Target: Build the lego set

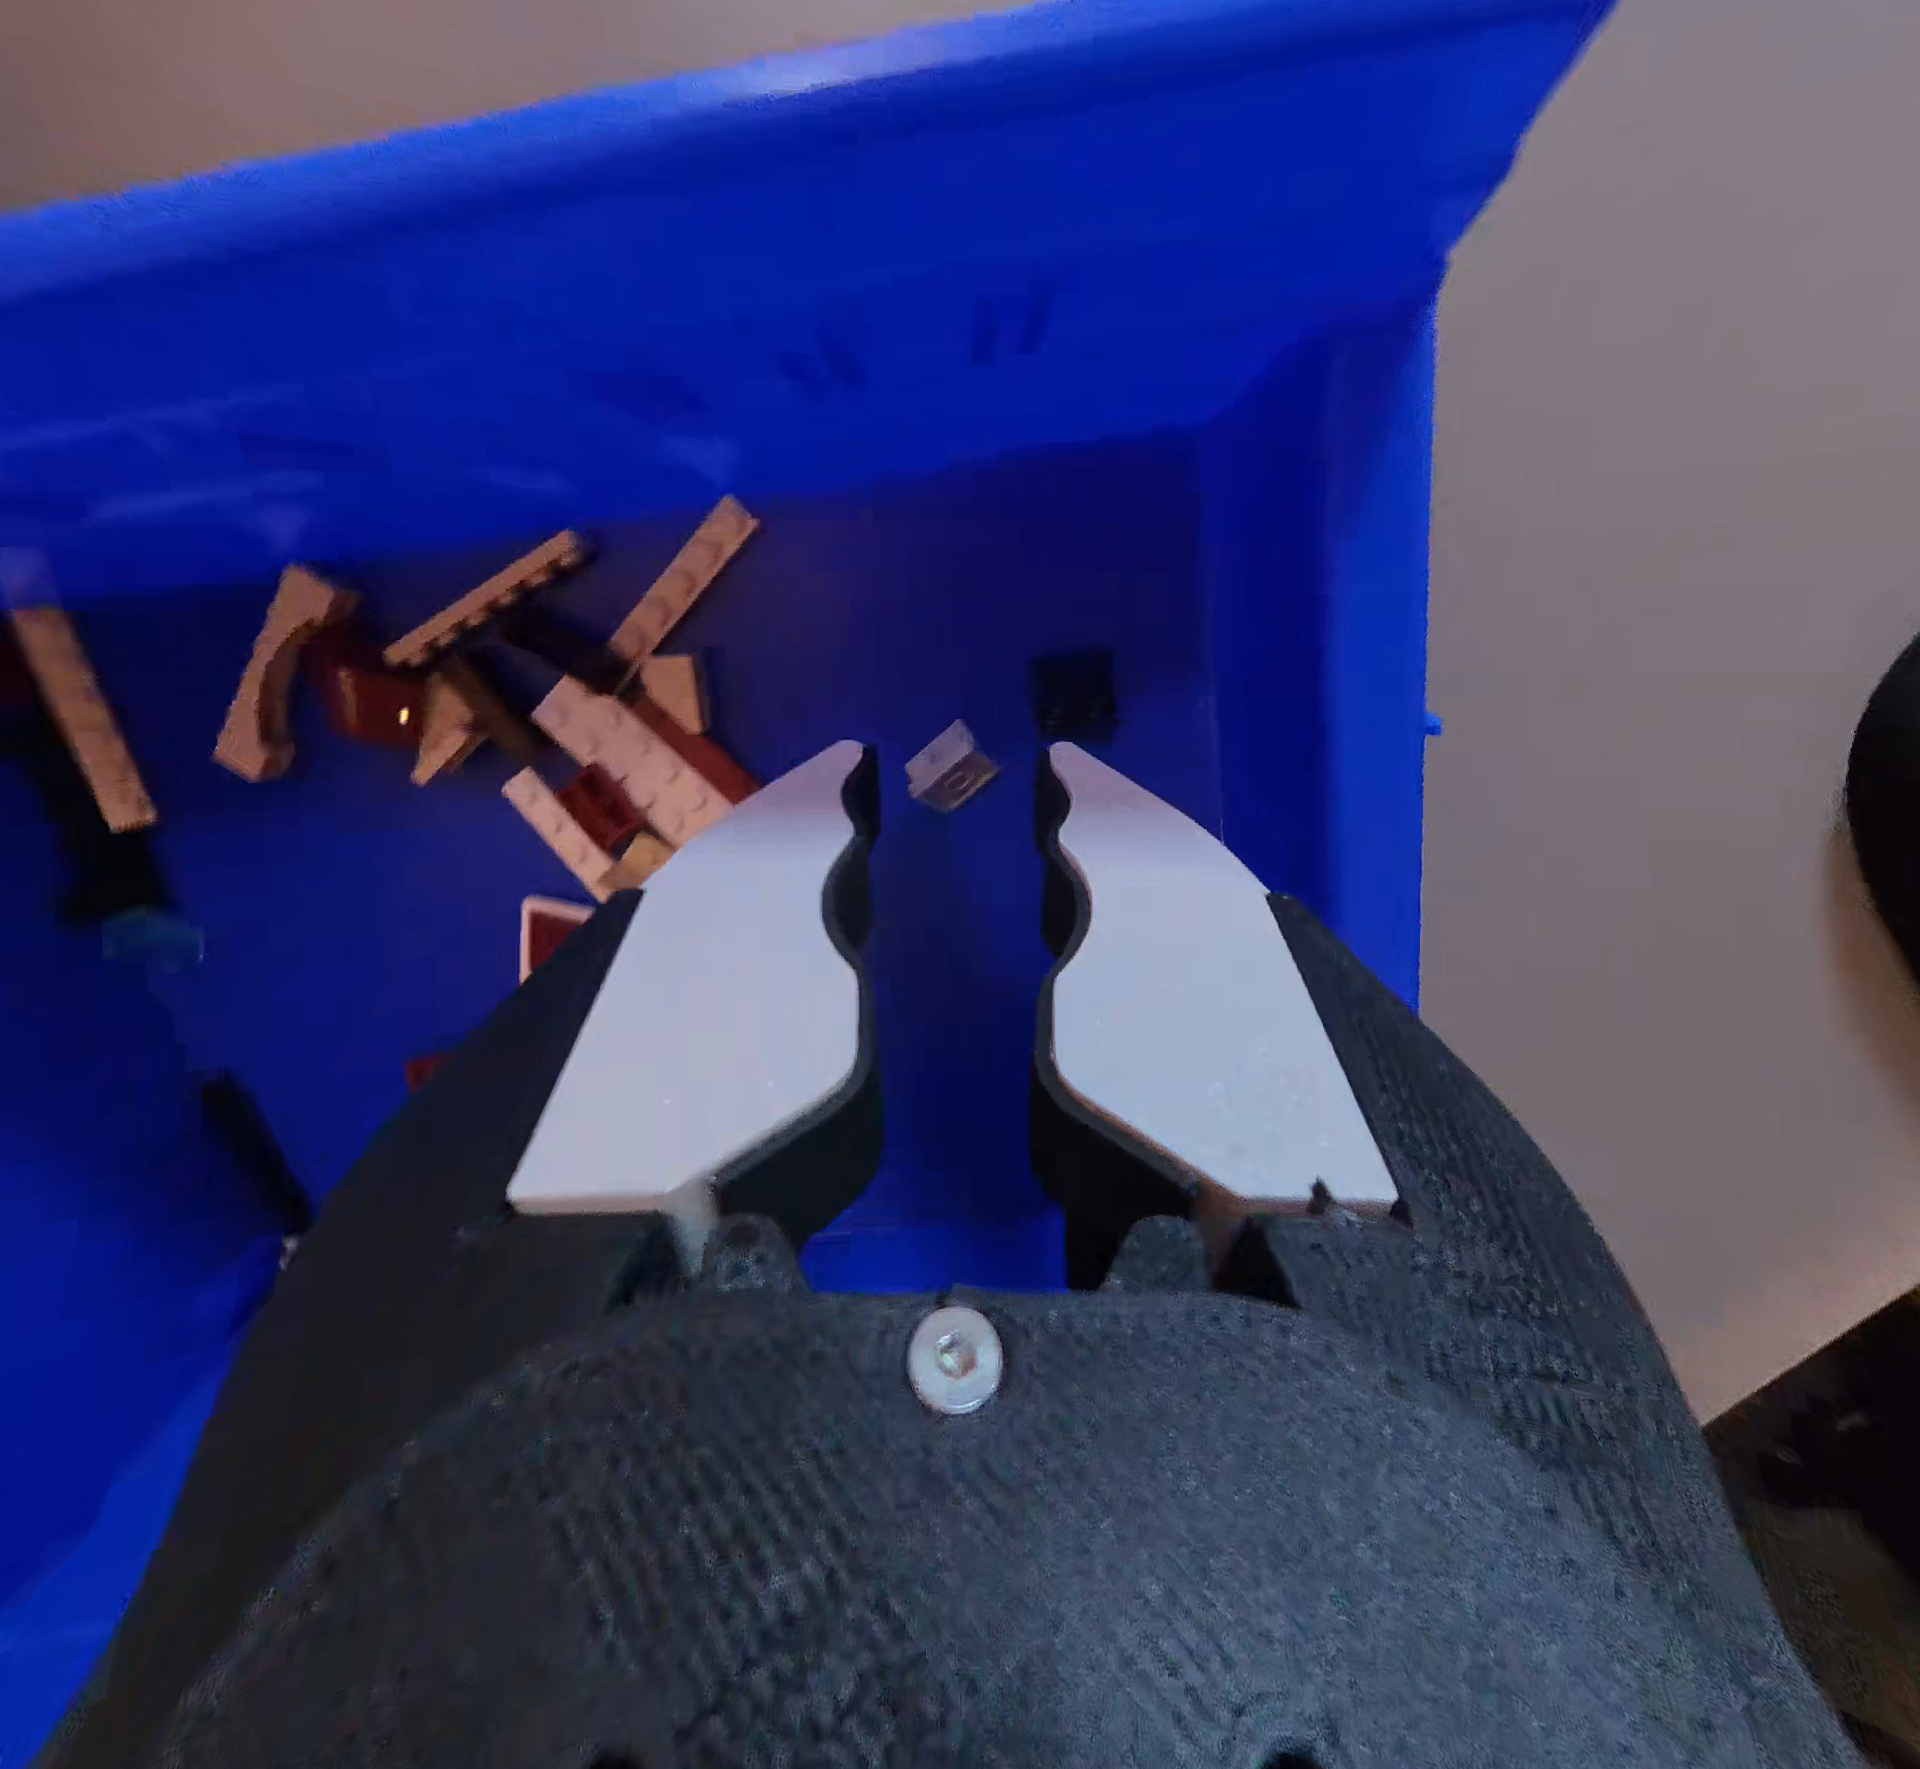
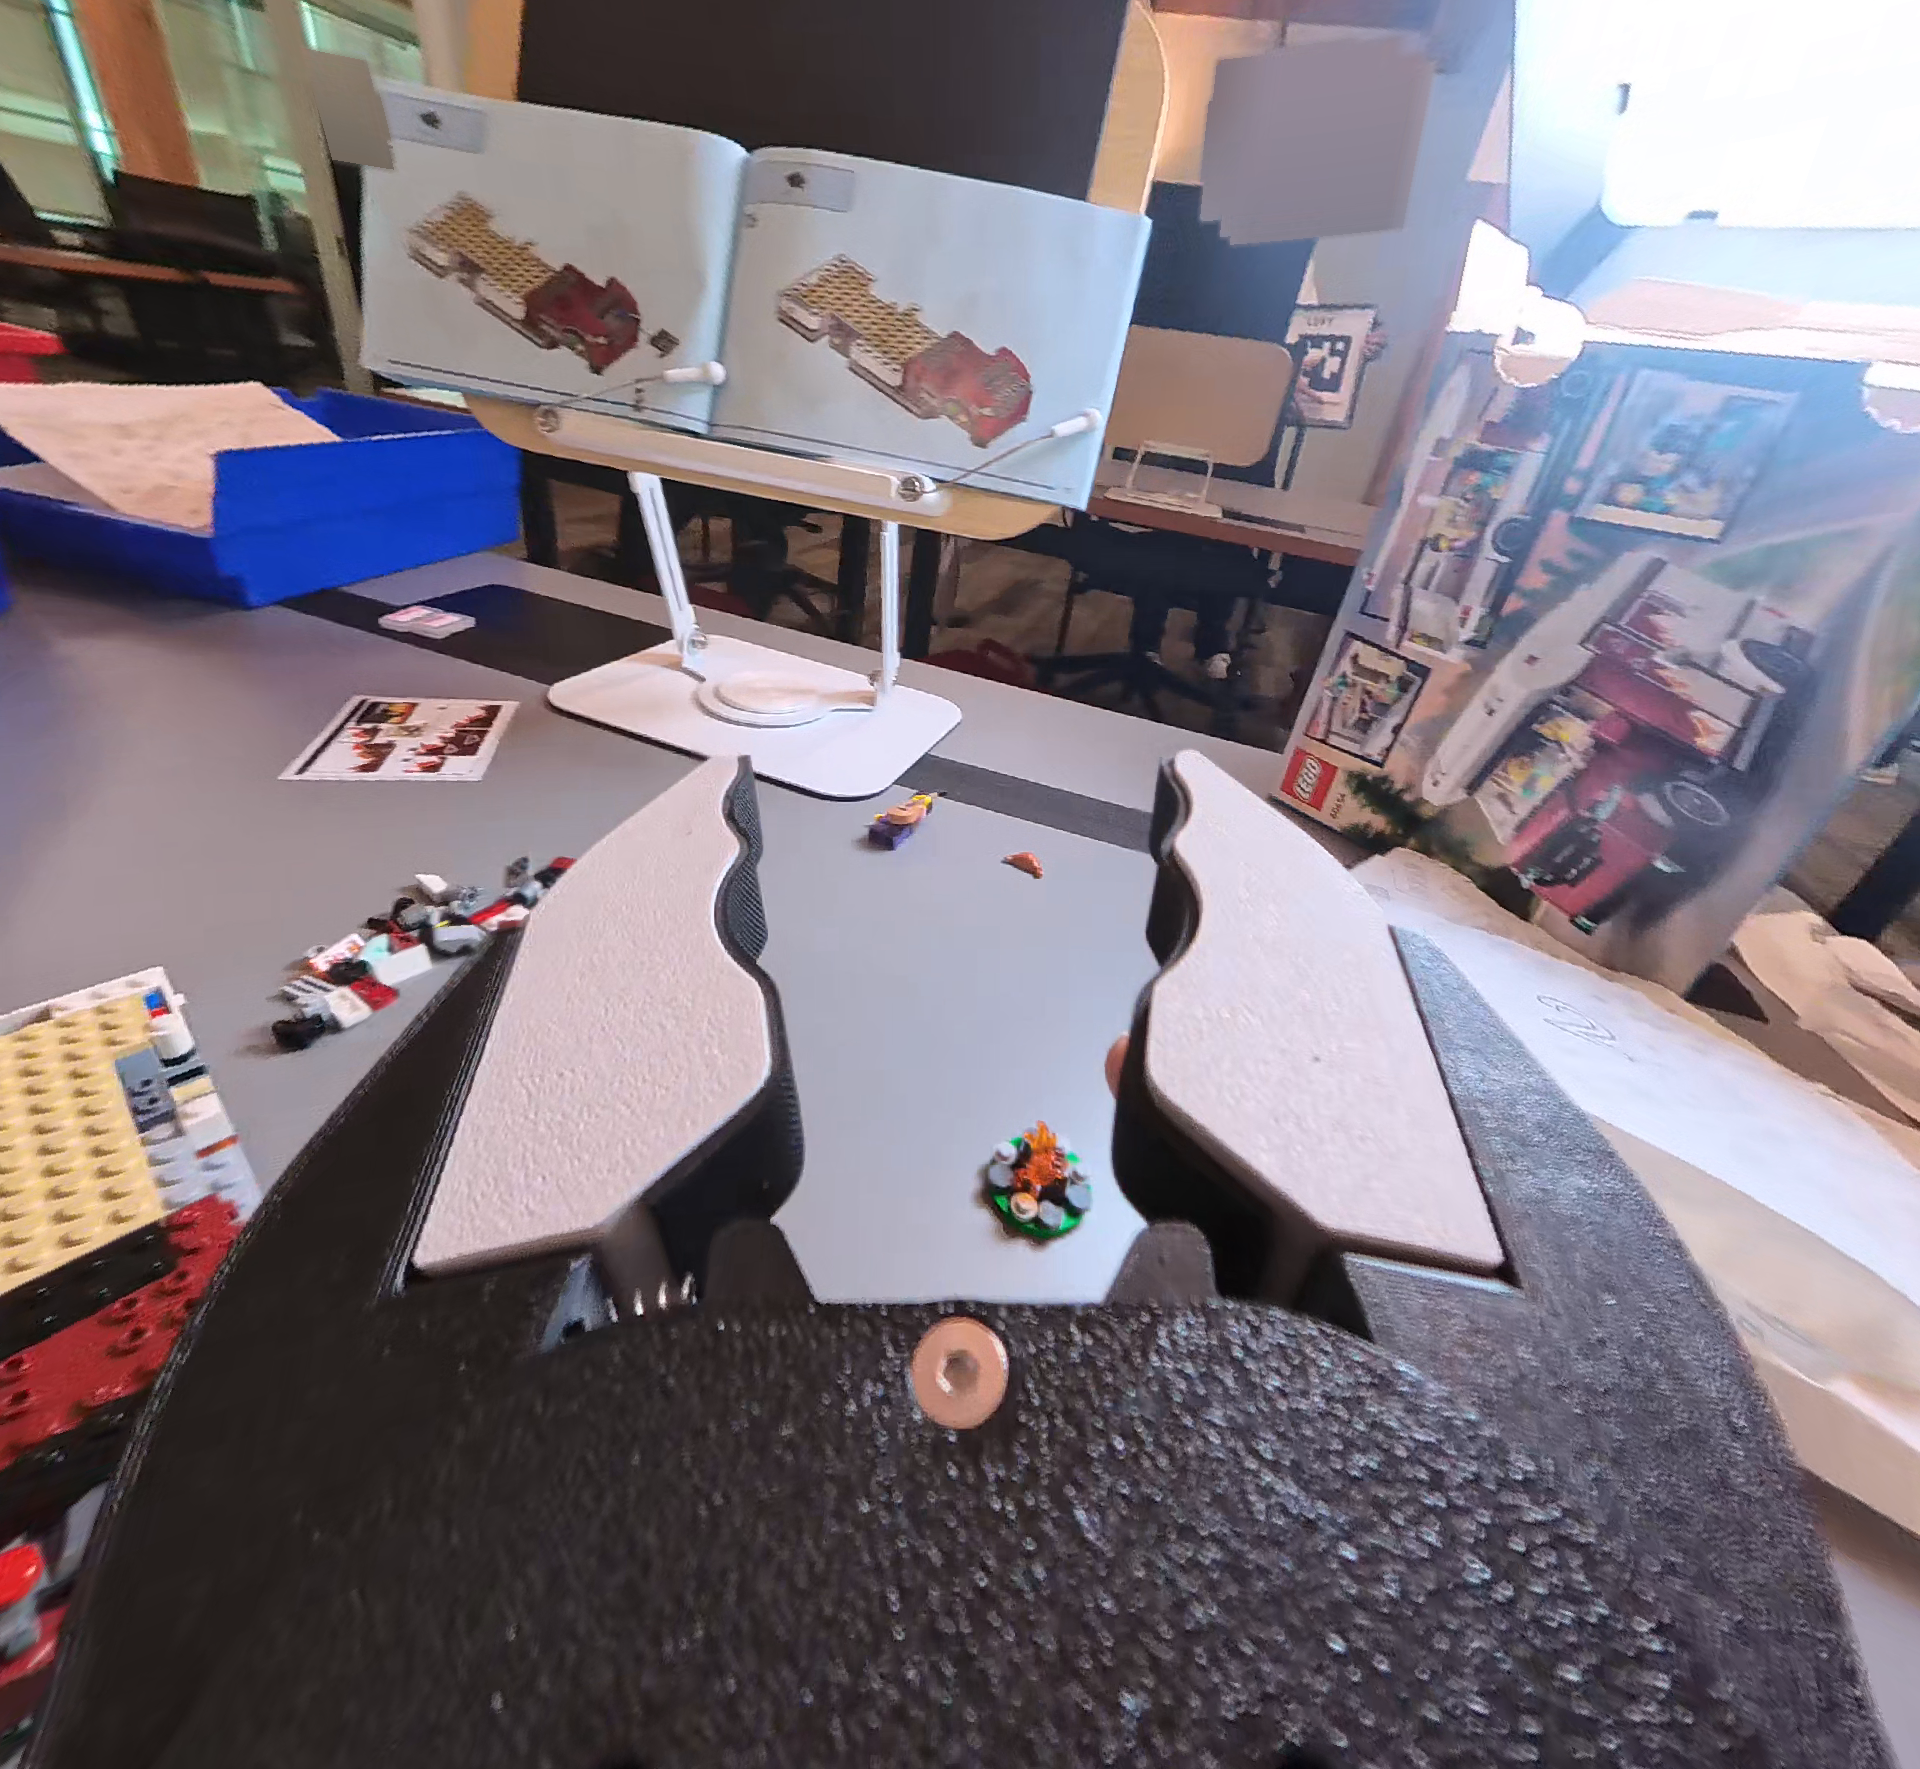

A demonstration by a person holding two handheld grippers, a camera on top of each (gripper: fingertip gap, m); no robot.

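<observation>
My left gripper (image 1: 956, 755) is open over the right end of a blue bin (image 1: 935, 265). A small grey brick (image 1: 951, 777) shows between the fingertips, with a gap to each pad; whether it rests on the bin floor I cannot tell. A small black brick (image 1: 1075, 693) lies just beyond the right fingertip. My right gripper (image 2: 958, 769) is wide open and empty above the grey table (image 2: 935, 992). A small campfire build (image 2: 1036, 1184) sits on the table between its fingers, near the base, touching neither.
A heap of tan, white and dark red bricks (image 1: 582, 711) fills the bin's left. On the table: open booklet on a white stand (image 2: 748, 306), loose small parts (image 2: 416, 930), a studded build (image 2: 83, 1148), a sticker sheet (image 2: 400, 737), a purple piece (image 2: 902, 820), a set box (image 2: 1621, 628). My hands' fingertips stand some 55 cm from each other.
</observation>
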